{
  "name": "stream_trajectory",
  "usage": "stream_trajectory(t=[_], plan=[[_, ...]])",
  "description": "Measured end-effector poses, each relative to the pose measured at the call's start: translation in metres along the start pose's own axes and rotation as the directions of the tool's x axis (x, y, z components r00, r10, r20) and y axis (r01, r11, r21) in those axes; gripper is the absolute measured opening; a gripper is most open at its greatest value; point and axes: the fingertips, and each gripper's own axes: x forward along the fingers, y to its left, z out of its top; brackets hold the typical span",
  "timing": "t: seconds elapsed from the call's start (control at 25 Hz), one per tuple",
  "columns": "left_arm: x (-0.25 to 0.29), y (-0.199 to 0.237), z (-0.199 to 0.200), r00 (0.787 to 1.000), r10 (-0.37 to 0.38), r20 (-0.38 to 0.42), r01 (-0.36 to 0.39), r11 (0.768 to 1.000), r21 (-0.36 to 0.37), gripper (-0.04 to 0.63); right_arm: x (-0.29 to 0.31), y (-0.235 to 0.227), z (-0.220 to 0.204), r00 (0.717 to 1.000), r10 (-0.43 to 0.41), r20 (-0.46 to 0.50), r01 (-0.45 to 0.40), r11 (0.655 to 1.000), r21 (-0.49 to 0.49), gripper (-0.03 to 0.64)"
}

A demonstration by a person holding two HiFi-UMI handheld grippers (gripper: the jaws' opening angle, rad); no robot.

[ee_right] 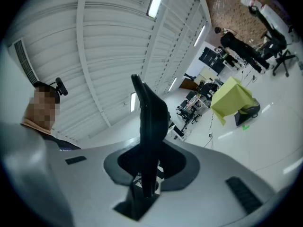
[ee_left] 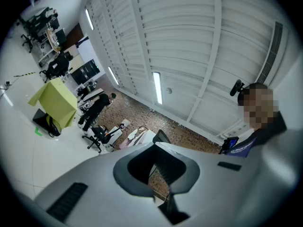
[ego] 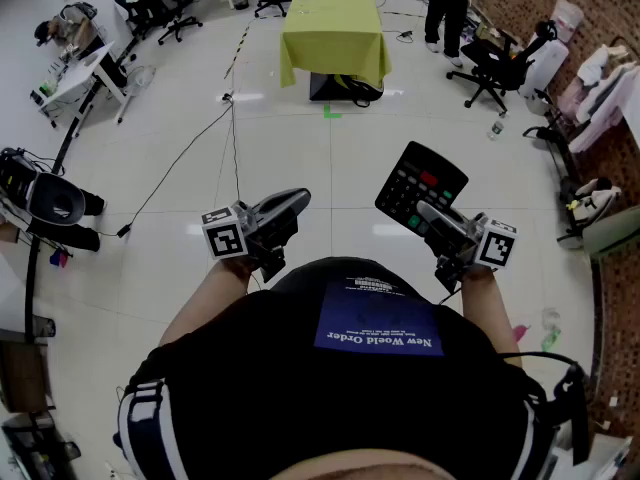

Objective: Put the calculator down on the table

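A black calculator (ego: 421, 185) with a red key and a green key sticks up from my right gripper (ego: 432, 213), which is shut on its lower edge. In the right gripper view the calculator (ee_right: 151, 122) shows edge-on, standing between the pads. My left gripper (ego: 298, 200) is held beside it at the same height, shut, with nothing in it; its jaw tips (ee_left: 156, 145) meet. Both are held in front of the person's chest, over the white floor. The table (ego: 335, 38) under a yellow-green cloth stands far ahead, and also shows as the table (ee_left: 54, 98) and table (ee_right: 232, 96) in the gripper views.
Black office chairs (ego: 495, 63) stand at the right and back. A person (ego: 447, 3) stands behind the table. Cables (ego: 190, 148) run over the floor at the left, near desks (ego: 85, 68) and a black bag (ego: 40, 198). A bottle (ego: 497, 128) stands on the floor.
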Motion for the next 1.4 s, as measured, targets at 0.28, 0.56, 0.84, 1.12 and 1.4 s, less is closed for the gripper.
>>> stream_trajectory(t=[0.28,0.56,0.84,1.12,1.4], plan=[[0.077,-0.011,-0.028,1.0,-0.011,0.0,0.011,1.0,-0.028,0.006,-0.073,-0.03,0.028,0.997,-0.068,-0.028,0.067,0.997,-0.034,0.06],[0.12,-0.003,-0.048,1.0,0.019,-0.017,-0.02,0.998,-0.059,0.006,-0.101,-0.066,0.039,0.996,-0.063,-0.056,0.063,0.998,-0.004,0.06],[0.081,0.047,-0.024,0.999,0.036,-0.013,-0.036,0.997,-0.075,0.006,-0.042,-0.086,0.032,0.998,-0.042,-0.049,0.042,0.999,0.016,0.06],[0.115,0.117,0.04,0.996,-0.066,-0.061,0.062,0.996,-0.071,0.006,0.012,-0.117,0.091,0.996,-0.069,0.06,0.067,0.997,0.036,0.06],[0.131,0.184,0.105,0.973,-0.17,-0.156,0.166,0.985,-0.035,0.006,0.061,-0.137,0.125,0.969,-0.188,0.16,0.191,0.982,0.001,0.06]])
